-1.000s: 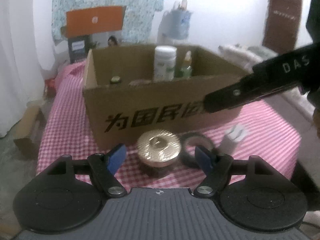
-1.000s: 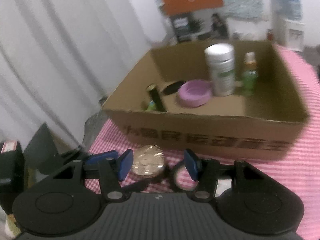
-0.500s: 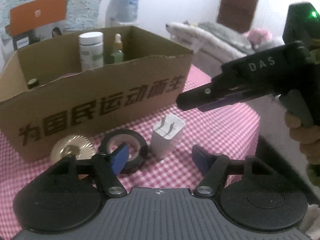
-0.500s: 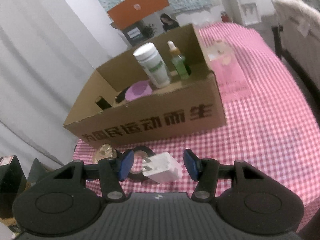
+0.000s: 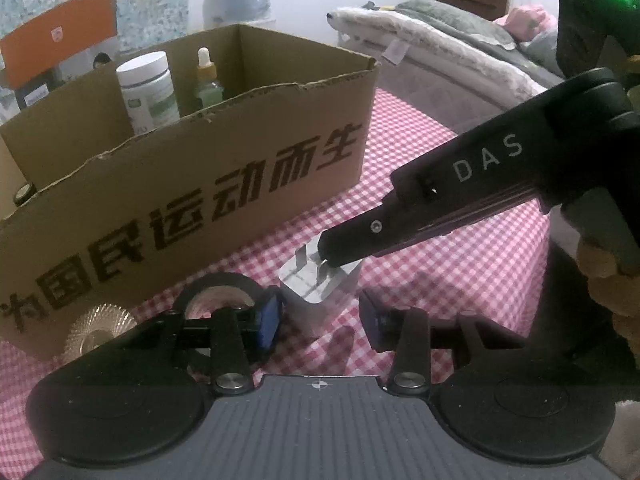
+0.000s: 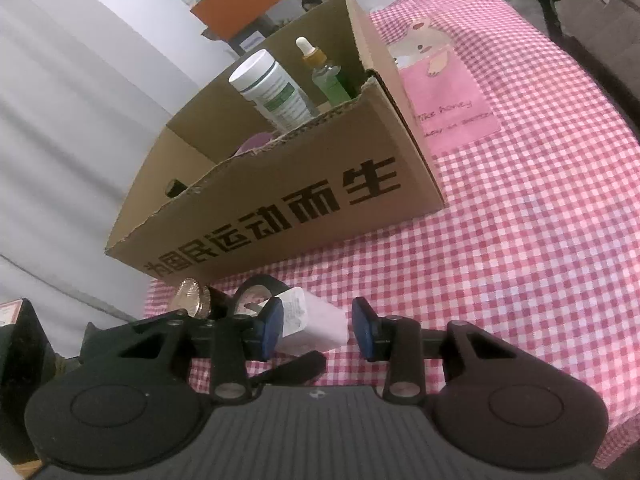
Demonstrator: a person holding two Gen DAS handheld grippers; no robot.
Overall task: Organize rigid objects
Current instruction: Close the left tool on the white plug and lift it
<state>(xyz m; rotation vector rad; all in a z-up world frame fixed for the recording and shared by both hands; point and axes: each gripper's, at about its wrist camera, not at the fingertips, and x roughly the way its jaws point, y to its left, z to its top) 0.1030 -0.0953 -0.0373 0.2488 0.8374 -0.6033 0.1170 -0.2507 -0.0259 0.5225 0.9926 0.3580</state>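
- Left wrist view: the left hand-held gripper (image 5: 320, 318) stands narrowed, its jaws having just been closing, with the white charger plug (image 5: 320, 284) between the blue pads (image 5: 269, 322); a gap shows on the right-hand side, so I judge it not yet gripped.
- Coming in from the right of that view, the right hand-held gripper (image 5: 330, 246) has its black tip on the charger's top face by the metal prongs. From its own camera the right hand-held gripper (image 6: 316, 326) also has the charger plug (image 6: 316, 322) between narrowed jaws that have just been closing; the left pad looks against it, the right one stands clear.
- Step in hand, as I read it: picking the charger off the counter (image 6: 520, 220) to stow it. Next calls for one firm squeeze on its flat sides, a lift over the torn front wall, and a release inside the cardboard box (image 5: 192, 184).
- Charger: smooth, hard, blocky plastic; likely slippery.
- Just beside it, toward the counter's near-left corner, lie a black tape roll (image 5: 218, 292) and a ridged gold lid (image 5: 98, 330), both close to the box's front wall.
- Inside the box stand a white jar (image 5: 148, 90) and a green dropper bottle (image 5: 208, 82).
- Pink gingham cloth covers the counter.
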